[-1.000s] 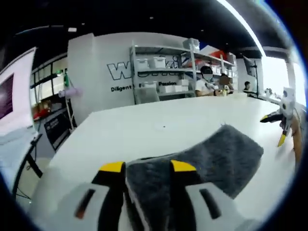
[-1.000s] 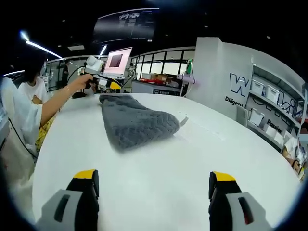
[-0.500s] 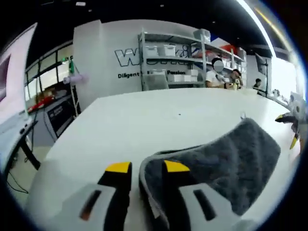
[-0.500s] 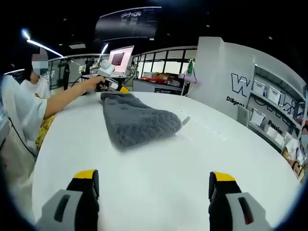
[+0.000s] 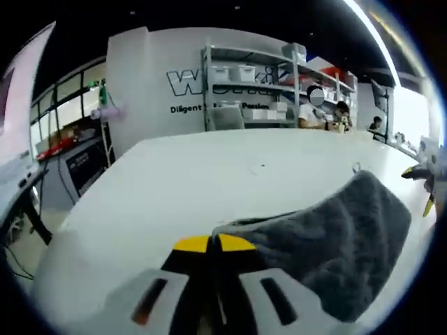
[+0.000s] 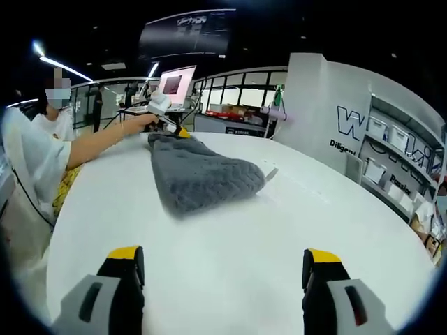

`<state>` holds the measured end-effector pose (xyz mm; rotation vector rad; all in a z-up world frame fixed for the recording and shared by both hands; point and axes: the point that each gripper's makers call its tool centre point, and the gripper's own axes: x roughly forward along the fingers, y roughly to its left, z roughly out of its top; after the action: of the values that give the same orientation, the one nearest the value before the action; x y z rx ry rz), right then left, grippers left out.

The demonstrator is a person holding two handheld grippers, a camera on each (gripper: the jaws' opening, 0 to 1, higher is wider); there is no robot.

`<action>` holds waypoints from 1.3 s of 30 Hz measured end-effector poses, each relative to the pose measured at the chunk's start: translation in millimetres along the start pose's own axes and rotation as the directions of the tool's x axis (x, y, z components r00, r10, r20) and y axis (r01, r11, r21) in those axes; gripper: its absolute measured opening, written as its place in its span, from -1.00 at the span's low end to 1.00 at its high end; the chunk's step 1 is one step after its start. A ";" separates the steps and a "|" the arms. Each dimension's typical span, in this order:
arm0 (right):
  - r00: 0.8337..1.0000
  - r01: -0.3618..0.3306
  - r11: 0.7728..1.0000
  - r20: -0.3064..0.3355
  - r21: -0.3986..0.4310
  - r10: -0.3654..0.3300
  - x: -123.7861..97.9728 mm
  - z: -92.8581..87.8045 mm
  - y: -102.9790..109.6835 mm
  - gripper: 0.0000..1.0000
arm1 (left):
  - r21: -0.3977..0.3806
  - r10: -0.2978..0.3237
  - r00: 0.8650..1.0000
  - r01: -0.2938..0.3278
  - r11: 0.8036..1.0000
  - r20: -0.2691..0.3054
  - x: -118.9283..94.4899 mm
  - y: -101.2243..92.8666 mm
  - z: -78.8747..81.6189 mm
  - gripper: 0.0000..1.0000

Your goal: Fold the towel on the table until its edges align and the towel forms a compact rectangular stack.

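Left gripper view: left gripper clamps one towel; right gripper wide, empty.

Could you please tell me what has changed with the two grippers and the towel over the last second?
The left gripper closed its jaws, which stood apart around the grey towel's near edge and now pinch it. The right gripper stayed open above the white table, away from the towel. The towel stayed on the table.
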<state>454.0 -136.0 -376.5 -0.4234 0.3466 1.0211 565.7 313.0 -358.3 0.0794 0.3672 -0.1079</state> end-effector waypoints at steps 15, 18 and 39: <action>1.000 -0.002 1.000 -0.005 -0.003 0.002 0.8 -0.6 0.7 0.96 | 0.119 0.030 0.999 -0.027 0.993 -0.028 15.0 3.0 1.8 -0.91; 1.000 -0.002 1.000 -0.003 -0.001 0.002 0.7 -0.2 0.6 0.96 | 0.117 0.028 0.999 -0.023 0.993 -0.045 19.4 2.2 -6.3 -0.90; 1.000 0.000 1.000 -0.008 -0.004 0.000 0.6 -1.8 2.3 0.96 | 0.064 0.023 0.999 -0.025 0.998 0.036 -6.1 2.5 6.0 -0.48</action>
<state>452.2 -135.3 -378.7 -0.4312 0.3519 1.0200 562.5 315.5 -350.4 0.1458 0.3280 -0.0972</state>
